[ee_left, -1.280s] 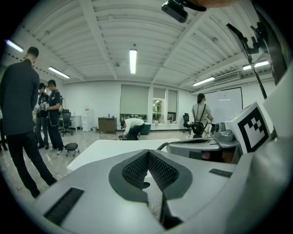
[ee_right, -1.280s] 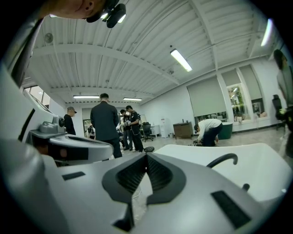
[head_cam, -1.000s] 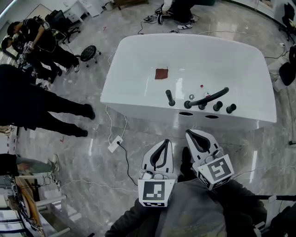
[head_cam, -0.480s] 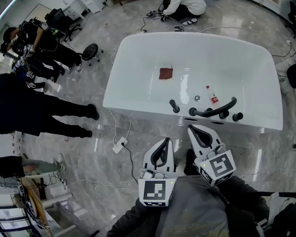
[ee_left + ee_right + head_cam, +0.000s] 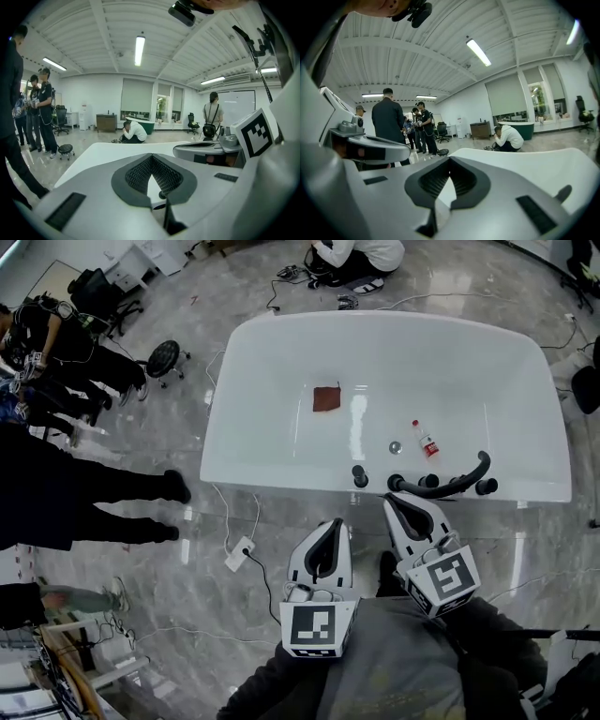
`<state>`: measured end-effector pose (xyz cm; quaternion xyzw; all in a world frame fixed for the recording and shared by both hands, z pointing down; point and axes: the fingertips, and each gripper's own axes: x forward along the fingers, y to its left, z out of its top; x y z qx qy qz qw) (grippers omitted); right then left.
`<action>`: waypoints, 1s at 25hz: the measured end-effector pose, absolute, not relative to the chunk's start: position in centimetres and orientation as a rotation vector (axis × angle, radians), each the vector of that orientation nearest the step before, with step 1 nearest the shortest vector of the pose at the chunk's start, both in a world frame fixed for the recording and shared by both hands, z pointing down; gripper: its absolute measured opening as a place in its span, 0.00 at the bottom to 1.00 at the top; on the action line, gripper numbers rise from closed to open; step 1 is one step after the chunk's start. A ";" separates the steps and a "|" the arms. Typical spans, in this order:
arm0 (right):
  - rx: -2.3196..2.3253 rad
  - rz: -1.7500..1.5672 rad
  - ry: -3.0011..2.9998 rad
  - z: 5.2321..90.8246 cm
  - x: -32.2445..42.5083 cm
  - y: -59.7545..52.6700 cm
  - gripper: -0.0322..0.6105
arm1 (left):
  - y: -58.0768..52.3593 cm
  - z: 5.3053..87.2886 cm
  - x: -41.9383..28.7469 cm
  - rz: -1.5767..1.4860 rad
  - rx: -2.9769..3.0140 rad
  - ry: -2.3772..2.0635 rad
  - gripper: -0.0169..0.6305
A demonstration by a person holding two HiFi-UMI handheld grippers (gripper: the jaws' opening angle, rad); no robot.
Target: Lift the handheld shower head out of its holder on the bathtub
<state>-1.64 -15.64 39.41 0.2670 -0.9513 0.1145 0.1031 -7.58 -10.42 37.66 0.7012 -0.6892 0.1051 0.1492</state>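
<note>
**Grippers.** At six o'clock in the head view, the left gripper (image 5: 331, 526) is held over the grey polished stone floor (image 5: 187, 559). The right gripper (image 5: 395, 502) is beside it at five o'clock. In each gripper's own view the jaws are found closed tip to tip, with nothing between the pads.

**Task item.** The black curved handheld shower head (image 5: 441, 489) is located just beyond the right gripper's tips, at about one o'clock from them. It lies along the near rim of the white oval bathtub (image 5: 220, 442), among black round knobs (image 5: 360, 475). It is not yet touched. How it is seated in its holder cannot be made out.

**Further off.** A small clear bottle with a red label (image 5: 426, 440) lies in the tub at twelve o'clock from the shower head. A brown square cloth (image 5: 326, 398) lies beyond it at eleven o'clock.

**Risks.**
- Should the jaws not be opened before contact, the handle is likely to be knocked rather than gripped.
- The smooth, rounded handle is judged liable to slip or twist between two pads.
- A neighbouring knob could be caught by mistake.
- The white power strip (image 5: 236, 549) and its cable, at nine o'clock from the left gripper, are noted as a trip hazard.
</note>
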 end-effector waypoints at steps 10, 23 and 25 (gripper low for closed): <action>0.929 0.302 -2.751 38.8 -8.9 -19.3 0.05 | -15.3 37.1 -15.1 0.267 2.137 -1.869 0.03; 1.174 0.305 -2.636 39.6 -11.9 -22.2 0.05 | -18.8 38.6 -19.7 0.283 2.257 -1.664 0.03; 1.179 0.309 -2.621 39.9 -12.2 -22.0 0.05 | -19.0 39.0 -19.8 0.286 2.255 -1.636 0.03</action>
